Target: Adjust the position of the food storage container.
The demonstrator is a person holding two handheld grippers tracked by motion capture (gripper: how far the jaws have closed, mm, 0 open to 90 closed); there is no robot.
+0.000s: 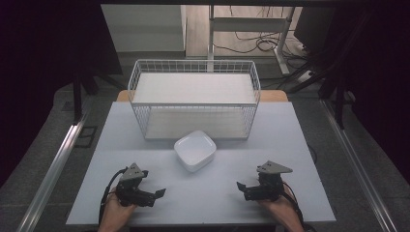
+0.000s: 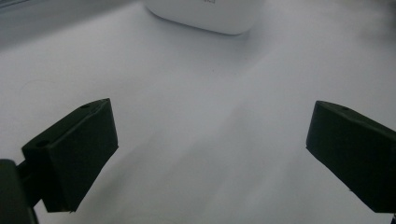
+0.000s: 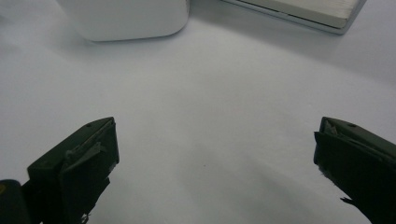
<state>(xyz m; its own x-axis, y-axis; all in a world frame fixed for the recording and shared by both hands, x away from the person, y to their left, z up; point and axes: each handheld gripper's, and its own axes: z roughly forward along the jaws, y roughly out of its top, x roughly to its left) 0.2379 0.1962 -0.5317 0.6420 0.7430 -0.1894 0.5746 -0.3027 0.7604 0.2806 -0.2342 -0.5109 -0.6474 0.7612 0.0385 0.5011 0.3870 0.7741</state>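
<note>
A white square bowl [image 1: 195, 151] with rounded corners sits upright on the pale table [image 1: 121, 130], just in front of a white wire basket [image 1: 193, 96]. My left gripper [image 1: 155, 197] rests low at the near left and points toward the middle, open with nothing between its jaws. My right gripper [image 1: 242, 191] mirrors it at the near right, also open. In the left gripper view the bowl [image 2: 205, 14] lies ahead beyond the wide-apart jaws of the left gripper [image 2: 210, 123]. The right gripper view shows the bowl [image 3: 126, 16] at upper left, past the open right gripper [image 3: 215, 140].
The basket has a white board on top and another as its floor [image 3: 299, 11]. Metal rails [image 1: 58, 164] run along both sides of the table. Behind the basket stand a desk frame [image 1: 285, 43] and floor cables [image 1: 261, 43].
</note>
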